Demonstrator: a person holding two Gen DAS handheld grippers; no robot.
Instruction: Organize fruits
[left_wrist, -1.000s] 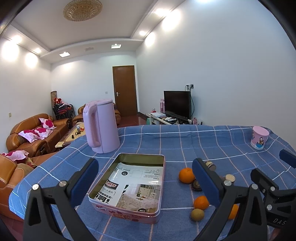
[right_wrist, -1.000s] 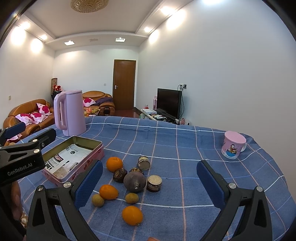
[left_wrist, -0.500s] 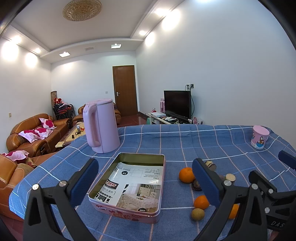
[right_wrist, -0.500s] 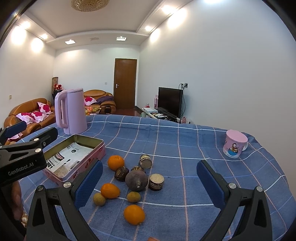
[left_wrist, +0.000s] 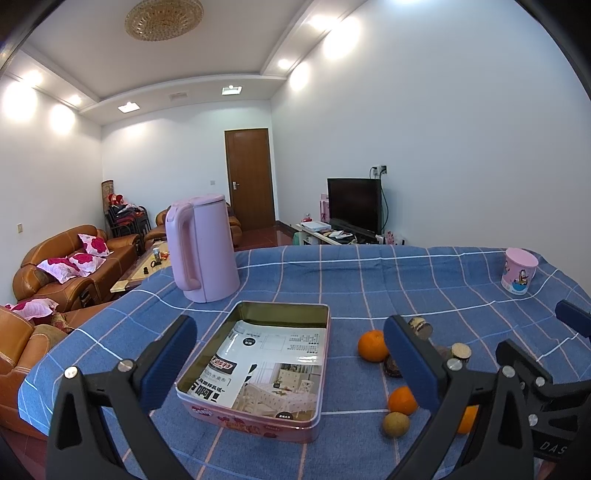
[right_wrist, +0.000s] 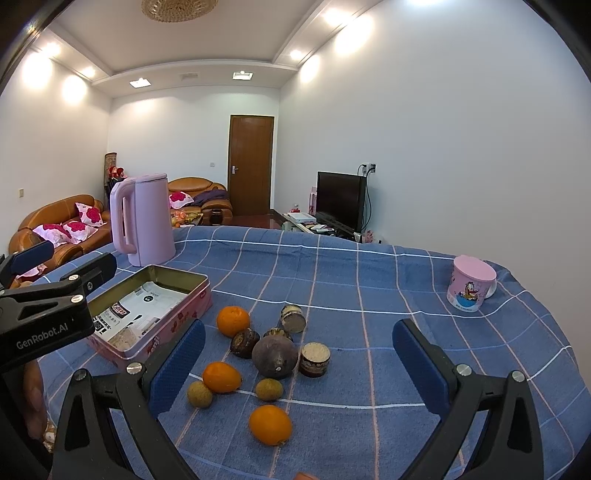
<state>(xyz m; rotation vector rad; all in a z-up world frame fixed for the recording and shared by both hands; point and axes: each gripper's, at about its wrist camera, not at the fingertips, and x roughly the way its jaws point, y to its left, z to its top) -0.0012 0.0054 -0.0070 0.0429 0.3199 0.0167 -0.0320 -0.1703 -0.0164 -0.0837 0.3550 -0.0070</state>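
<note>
Orange fruits (right_wrist: 228, 376) loose ahead of wide-open, empty right gripper (right_wrist: 299, 365), pink tin (left_wrist: 258, 365) between left gripper (left_wrist: 290, 360) spread, empty fingers

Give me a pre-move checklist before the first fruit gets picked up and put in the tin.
1. Right gripper open and empty: ok.
2. Left gripper open and empty: ok.
3. Tin lid off, only printed paper inside, room for fruit: ok.
4. Fruit all on the tablecloth, none in the tin: ok; the nearest orange lies apart from the others.
5. Dark round fruit free to lift: not ok, it touches neighbours on several sides.
6. Pink kettle and pink mug outside the fruit-to-tin path: ok.
</note>
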